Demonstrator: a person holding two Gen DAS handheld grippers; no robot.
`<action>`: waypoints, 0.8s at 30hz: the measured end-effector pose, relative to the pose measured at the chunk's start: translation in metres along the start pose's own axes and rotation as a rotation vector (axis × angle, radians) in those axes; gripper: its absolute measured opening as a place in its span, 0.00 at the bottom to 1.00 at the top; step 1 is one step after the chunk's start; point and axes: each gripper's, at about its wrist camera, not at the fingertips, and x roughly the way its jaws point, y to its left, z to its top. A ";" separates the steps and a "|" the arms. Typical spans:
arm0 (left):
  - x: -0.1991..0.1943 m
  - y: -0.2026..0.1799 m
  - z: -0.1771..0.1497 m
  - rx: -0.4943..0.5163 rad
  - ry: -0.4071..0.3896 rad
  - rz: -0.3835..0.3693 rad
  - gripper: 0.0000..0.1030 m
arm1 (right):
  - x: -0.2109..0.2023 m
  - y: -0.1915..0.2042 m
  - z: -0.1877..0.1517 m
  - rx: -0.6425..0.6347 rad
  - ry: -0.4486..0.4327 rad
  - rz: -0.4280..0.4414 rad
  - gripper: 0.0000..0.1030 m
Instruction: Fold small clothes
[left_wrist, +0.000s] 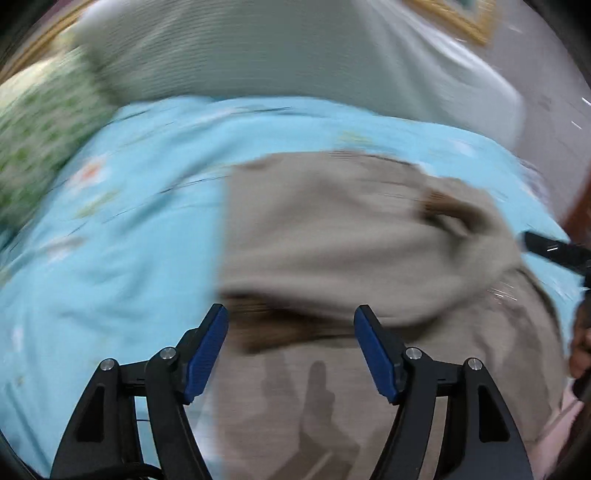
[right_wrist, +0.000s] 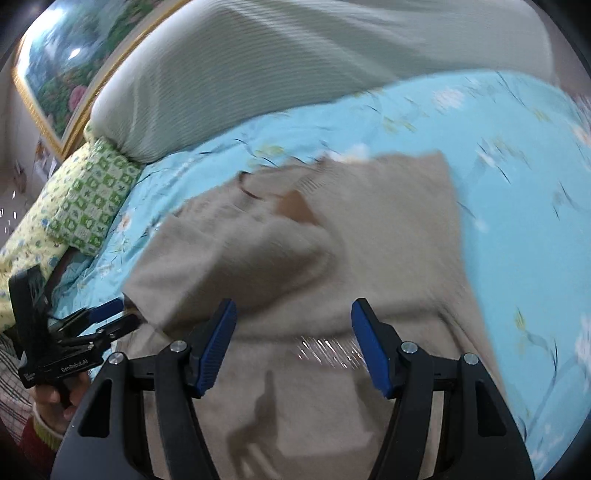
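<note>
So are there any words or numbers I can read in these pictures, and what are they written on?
"CenRobot.AI": white letters on the black body of the left gripper, seen from the right wrist view; the letters are small, so the spelling is my best reading.
A smaller white mark sits beside that name, too tiny to read.
Nothing is written on the beige sweater, the blue floral bedsheet or the framed picture.

A light blue bedsheet (right_wrist: 517, 221) printed with small pale flowers and thin dark stems covers the bed. At its head lies a long grey-white ribbed pillow (right_wrist: 258, 74). Beside that pillow sits a green-and-white checked cushion (right_wrist: 92, 199), resting on yellow patterned cloth (right_wrist: 26, 243). On the wall behind hangs a gold-framed picture (right_wrist: 55, 74) showing flowers and greenery.
</note>
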 end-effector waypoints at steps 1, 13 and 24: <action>0.004 0.012 0.000 -0.028 0.013 0.025 0.69 | 0.005 0.008 0.008 -0.021 -0.008 -0.012 0.64; 0.057 0.028 0.006 -0.098 0.043 0.060 0.69 | 0.092 0.022 0.030 -0.210 0.190 -0.229 0.12; 0.055 0.029 0.002 -0.180 0.023 0.103 0.71 | 0.033 -0.063 0.009 0.185 -0.126 -0.069 0.17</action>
